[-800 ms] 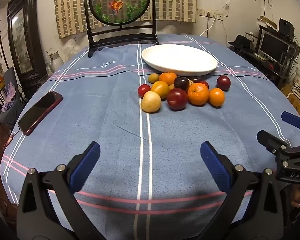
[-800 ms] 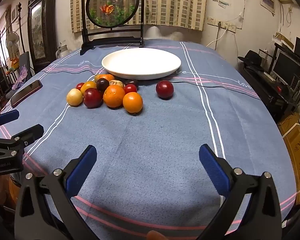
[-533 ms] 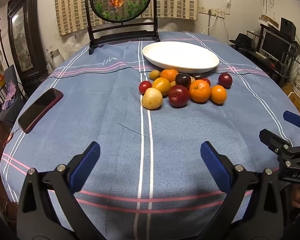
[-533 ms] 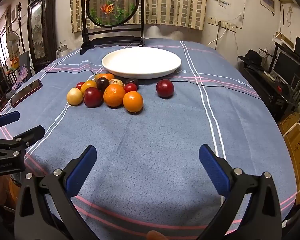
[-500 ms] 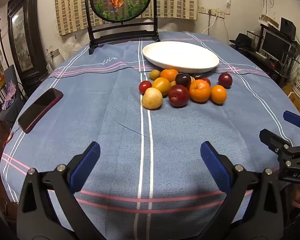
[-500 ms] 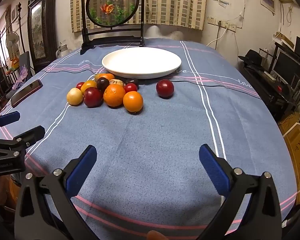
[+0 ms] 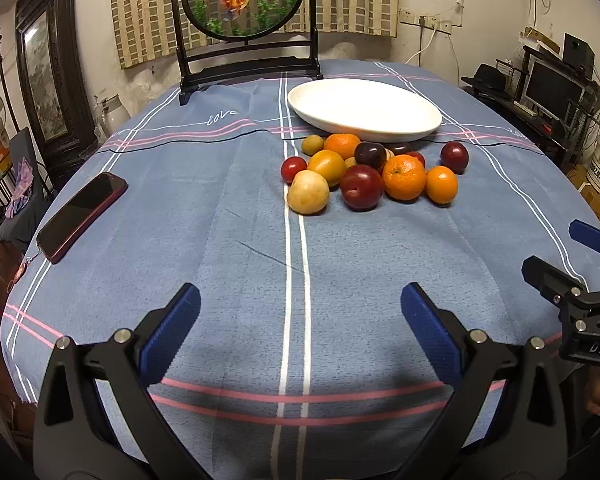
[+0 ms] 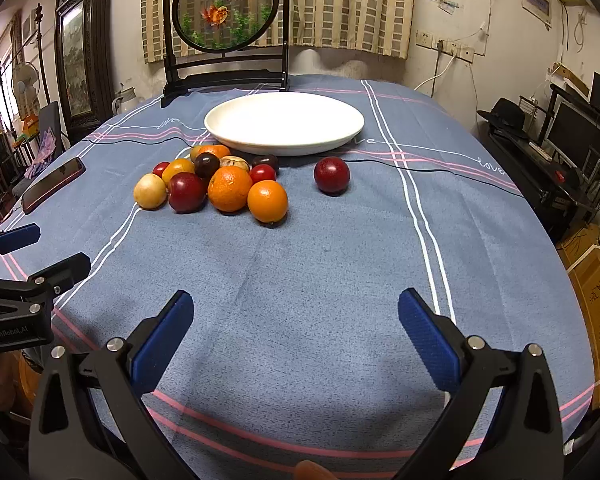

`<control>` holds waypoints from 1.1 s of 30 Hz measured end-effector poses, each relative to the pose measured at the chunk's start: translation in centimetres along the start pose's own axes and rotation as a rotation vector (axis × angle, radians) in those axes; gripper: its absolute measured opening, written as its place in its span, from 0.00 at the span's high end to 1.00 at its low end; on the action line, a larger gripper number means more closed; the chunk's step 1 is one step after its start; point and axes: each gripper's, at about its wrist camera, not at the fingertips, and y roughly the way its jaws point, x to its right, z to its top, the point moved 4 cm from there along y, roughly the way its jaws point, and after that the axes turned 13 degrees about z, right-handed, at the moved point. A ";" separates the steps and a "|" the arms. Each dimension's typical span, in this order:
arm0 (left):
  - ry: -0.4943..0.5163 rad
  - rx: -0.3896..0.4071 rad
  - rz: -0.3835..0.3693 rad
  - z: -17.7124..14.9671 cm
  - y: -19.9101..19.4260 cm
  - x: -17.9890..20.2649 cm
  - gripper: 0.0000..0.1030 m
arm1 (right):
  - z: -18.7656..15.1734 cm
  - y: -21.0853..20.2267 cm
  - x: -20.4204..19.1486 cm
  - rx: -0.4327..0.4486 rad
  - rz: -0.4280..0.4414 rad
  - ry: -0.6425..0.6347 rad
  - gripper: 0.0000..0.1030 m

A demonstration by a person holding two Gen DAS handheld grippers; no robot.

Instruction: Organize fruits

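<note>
Nearest, the left gripper and right gripper hang spread and empty, well short of the white plate. The fruits cluster just before its near rim; nothing is plated yet.

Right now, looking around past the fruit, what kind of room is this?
Most likely a lived-in home dining or living room: a cloth-covered table holds a white plate and a goldfish screen, with curtains behind and a computer monitor at the side.
</note>
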 end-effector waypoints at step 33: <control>0.001 0.004 -0.004 -0.2 -0.3 0.1 0.02 | -0.1 0.0 -0.2 0.000 0.000 -0.002 0.01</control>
